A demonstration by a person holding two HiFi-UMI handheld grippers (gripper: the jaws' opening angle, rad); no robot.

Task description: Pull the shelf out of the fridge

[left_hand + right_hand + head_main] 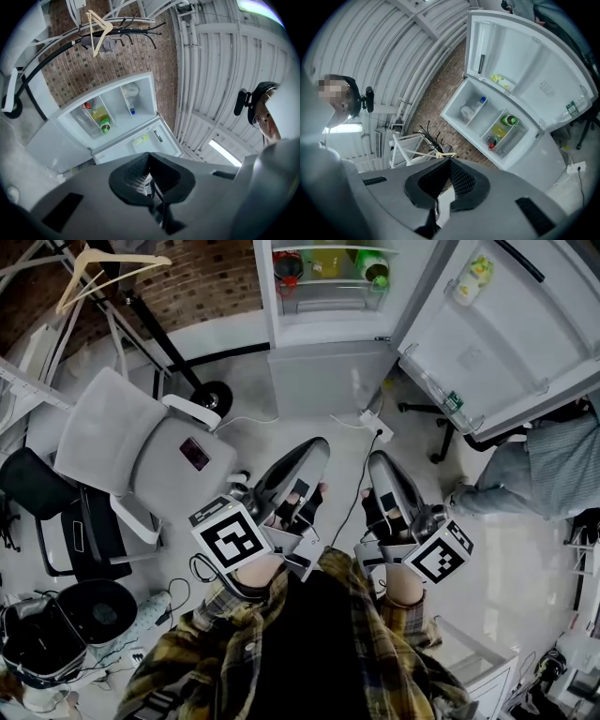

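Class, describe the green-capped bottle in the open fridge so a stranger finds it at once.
Find the white fridge with its door swung open. Three items sit in a row inside. It is the bottle nearest the door, the only one with a green cap; its neighbours are a yellow container and a red-topped bottle.

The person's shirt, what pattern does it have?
The shirt is plaid, with yellow and dark checks. It shows best in the head view.
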